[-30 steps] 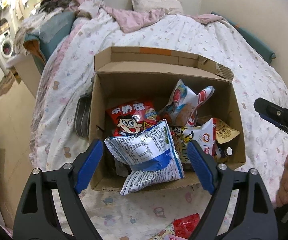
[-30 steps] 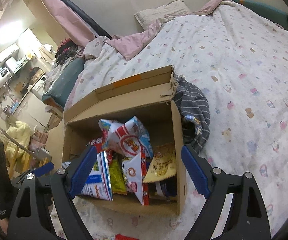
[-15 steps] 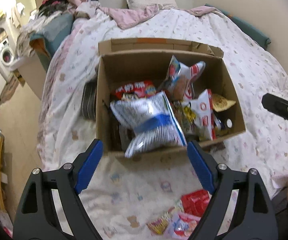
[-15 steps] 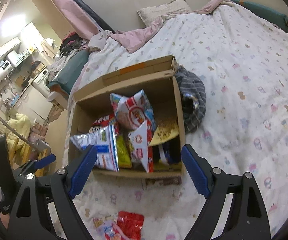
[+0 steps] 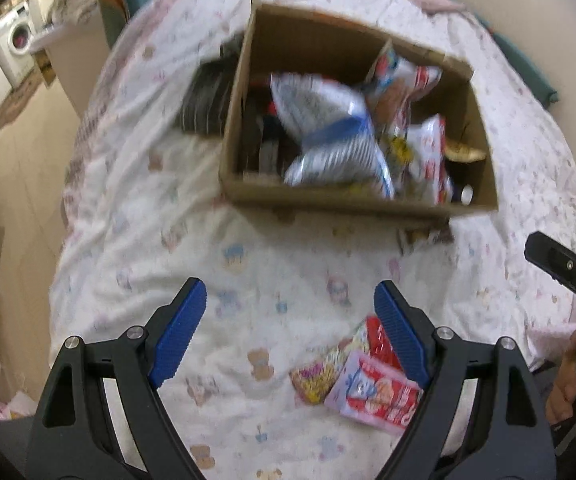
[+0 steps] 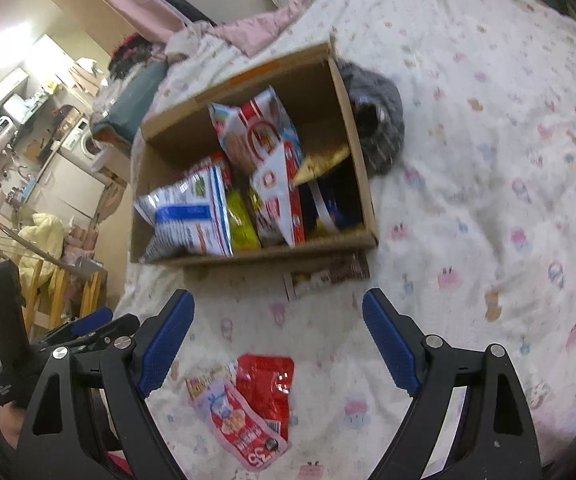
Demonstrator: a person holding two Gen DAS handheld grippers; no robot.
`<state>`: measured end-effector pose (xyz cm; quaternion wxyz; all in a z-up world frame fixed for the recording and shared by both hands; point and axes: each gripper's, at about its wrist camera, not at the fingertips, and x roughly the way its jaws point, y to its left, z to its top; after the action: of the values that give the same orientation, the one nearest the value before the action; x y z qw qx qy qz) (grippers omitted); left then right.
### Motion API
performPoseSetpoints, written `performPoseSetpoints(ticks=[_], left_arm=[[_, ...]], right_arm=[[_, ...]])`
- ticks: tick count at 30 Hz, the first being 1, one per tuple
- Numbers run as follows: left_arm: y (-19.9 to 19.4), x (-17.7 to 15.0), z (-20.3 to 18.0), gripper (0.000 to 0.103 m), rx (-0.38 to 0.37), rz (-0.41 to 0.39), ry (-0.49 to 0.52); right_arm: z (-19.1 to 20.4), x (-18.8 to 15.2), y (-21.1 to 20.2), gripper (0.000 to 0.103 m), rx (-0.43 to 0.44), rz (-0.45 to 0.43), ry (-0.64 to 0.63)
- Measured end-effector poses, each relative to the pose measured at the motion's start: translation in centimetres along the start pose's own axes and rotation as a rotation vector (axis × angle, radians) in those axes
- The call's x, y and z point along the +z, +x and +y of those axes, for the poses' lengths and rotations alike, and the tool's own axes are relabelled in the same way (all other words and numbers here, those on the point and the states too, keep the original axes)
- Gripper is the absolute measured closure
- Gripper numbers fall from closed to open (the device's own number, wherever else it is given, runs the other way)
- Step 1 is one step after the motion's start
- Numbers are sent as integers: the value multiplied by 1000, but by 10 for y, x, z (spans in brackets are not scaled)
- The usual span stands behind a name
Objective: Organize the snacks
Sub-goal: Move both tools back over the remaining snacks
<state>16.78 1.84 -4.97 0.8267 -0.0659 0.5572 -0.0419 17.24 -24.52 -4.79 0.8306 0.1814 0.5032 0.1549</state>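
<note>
Both sets of fingers are spread wide and released, nothing between the blue pads on either one. The left gripper (image 5: 290, 320) hangs over the patterned bed cover (image 5: 135, 216), and just by its right-hand pad, around 4 o'clock in the left wrist view, lies a little pile of loose snack packets (image 5: 362, 376): a red one, a pink-and-red one, and a yellowish one peeking out. In the right wrist view the right gripper (image 6: 277, 324) has that same pile at roughly 6 o'clock, sitting between its fingers but lower in the frame, not touched by either pad. Further out, up around 12 o'clock in both views, there's the cardboard box (image 6: 255, 254) on the bed, crammed with snacks: a big white-and-blue bag (image 6: 189, 216) on its left side, a red-and-white bag (image 6: 255, 132) standing behind, a yellow pack in the middle. A grey striped cloth (image 6: 380, 120) is bunched against the box's far side wall. The left view is fairly blurry. A washing machine (image 5: 15, 38) shows at 10 o'clock there.
</note>
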Motion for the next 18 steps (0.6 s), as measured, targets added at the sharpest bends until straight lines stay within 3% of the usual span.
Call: performPoseSetpoints(ticks=[6,10,18], left_arm=[[43,-29,-5,20,-53,231,7],[62,-37,-12,26,-5,274,51],[92,-43,-52,25,37,327,209]], right_arm=[[-5,-6,16,14,-11,53,22],[-7,-6,16,14,-19,50,21],[-15,-7,9,14,-27,40,30]])
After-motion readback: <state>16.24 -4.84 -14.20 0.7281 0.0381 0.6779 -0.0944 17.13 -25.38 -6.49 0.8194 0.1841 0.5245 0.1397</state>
